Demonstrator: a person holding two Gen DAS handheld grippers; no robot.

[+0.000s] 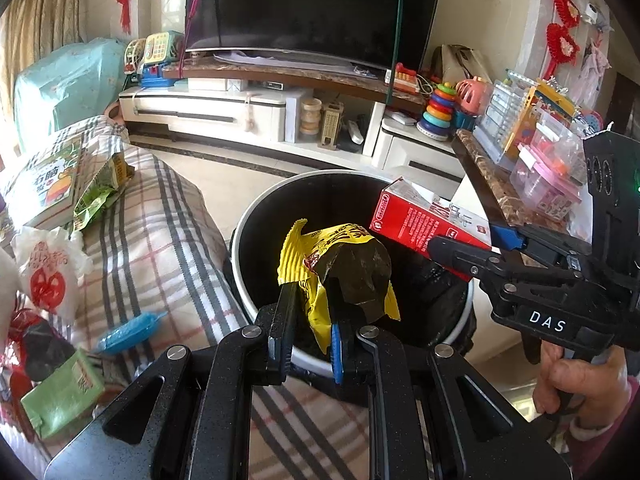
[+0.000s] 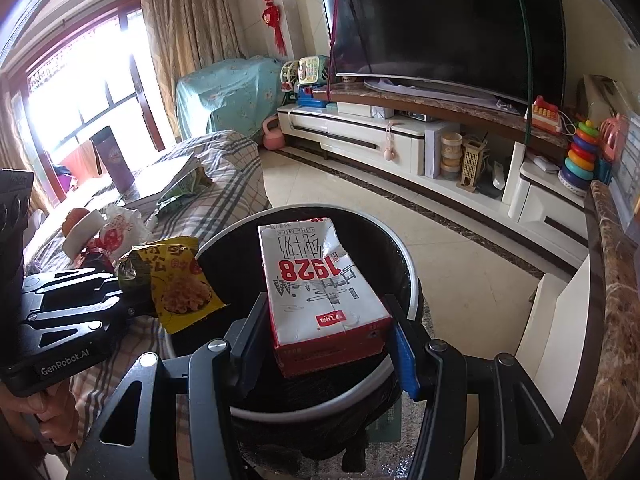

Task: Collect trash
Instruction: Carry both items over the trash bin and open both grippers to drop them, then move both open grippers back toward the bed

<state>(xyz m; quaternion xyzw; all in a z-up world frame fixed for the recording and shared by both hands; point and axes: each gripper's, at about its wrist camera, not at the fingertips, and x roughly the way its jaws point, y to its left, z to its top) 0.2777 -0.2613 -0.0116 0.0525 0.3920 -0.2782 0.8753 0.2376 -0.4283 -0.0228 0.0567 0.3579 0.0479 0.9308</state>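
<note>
Left hand-held gripper is clenched on a yellow snack wrapper, centre of frame over the black trash bin. The wrapper looks light, crinkly and slippery, so pinch a bunched fold. Right hand-held gripper grasps the red-and-white milk carton by its side walls, lower centre, above the bin; the carton is probably empty, stiff but crushable.

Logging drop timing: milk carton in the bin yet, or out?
Out: the milk carton sits clamped in the right gripper, above the bin opening.
</note>
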